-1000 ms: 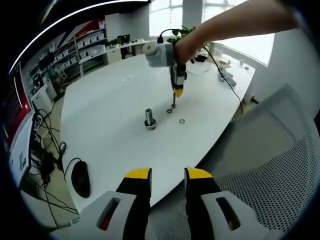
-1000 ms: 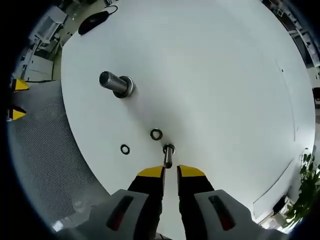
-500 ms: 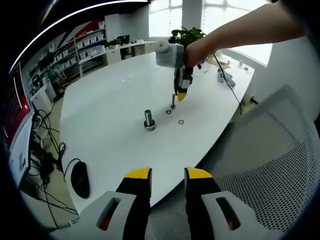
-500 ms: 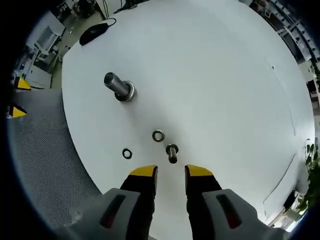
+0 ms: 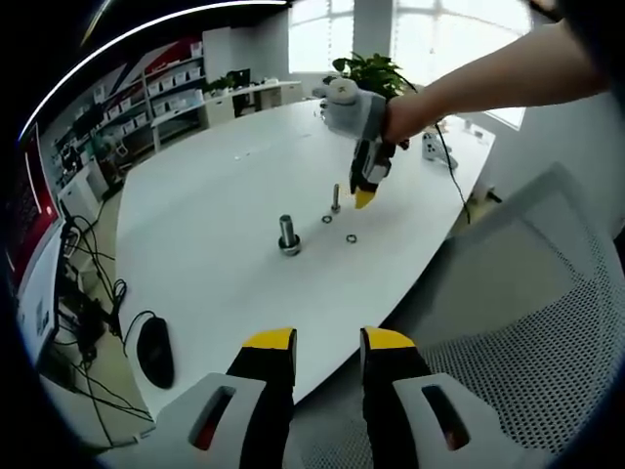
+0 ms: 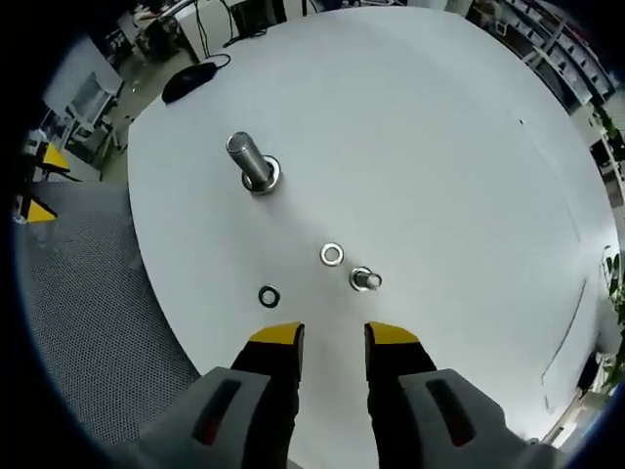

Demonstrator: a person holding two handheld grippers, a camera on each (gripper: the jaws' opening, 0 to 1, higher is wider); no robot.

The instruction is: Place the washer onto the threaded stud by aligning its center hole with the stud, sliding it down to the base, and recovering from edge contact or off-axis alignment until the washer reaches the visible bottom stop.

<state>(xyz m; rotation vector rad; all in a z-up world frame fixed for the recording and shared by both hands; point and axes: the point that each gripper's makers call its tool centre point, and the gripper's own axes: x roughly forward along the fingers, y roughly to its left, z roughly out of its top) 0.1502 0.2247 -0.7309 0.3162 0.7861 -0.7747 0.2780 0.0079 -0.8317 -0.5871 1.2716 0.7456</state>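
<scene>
White round table (image 5: 215, 225) in an office, shelves at back, plant by window, mesh chair (image 5: 527, 322) at right. Left gripper view: left gripper (image 5: 327, 342) low at table edge, jaws apart, nothing between them. On the table: 1 thick stud (image 5: 287, 234) upright on its base, 1 thin bolt (image 5: 336, 198) upright, 2 washers (image 5: 351, 237) flat near them, one just beside the bolt, one nearer the edge. 1 mouse (image 5: 155, 350) on a lower desk at left. Right gripper (image 5: 363, 198), held by a hand, hangs over the table just right of the bolt, tips pointing down; cannot tell from here how its jaws stand.

Right gripper view: same table (image 6: 439, 147) from above. Right gripper (image 6: 332, 337) jaws apart, empty, above the table. 1 stud (image 6: 252, 162), 1 bolt (image 6: 365, 280) just ahead of the jaws, 2 washers: light one (image 6: 331, 255) just beside the bolt, dark one (image 6: 269, 295) near the table edge. Both washers lie flat, well apart from the stud. Mouse (image 6: 188, 82) at far left. Left gripper's yellow tips (image 6: 39, 186) at left edge.
</scene>
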